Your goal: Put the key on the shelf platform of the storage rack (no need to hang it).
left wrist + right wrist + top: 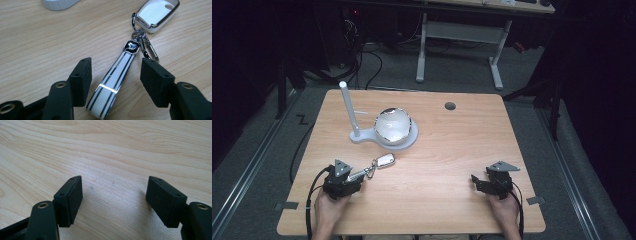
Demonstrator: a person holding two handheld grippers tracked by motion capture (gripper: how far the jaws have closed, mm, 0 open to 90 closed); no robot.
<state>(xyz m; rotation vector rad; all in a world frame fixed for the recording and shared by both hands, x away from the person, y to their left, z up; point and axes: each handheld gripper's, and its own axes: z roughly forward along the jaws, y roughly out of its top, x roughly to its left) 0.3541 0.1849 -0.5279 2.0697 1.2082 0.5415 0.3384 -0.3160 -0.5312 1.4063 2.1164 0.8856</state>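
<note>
High view: left gripper (360, 175) astride key strap (357, 174)

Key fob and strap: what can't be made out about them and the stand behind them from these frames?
- Strap: its near end is cut off by the bottom edge of the left gripper view, so its length is unknown.
- Key fob: its top is cut off by the upper edge there; in the high view it is too small for detail.
- White stand: just its base edge shows here.
- Bowl: glare hides any contents in the high view.

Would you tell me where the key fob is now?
High view: the key fob lies left of centre, between the white stand and the left gripper.
</note>
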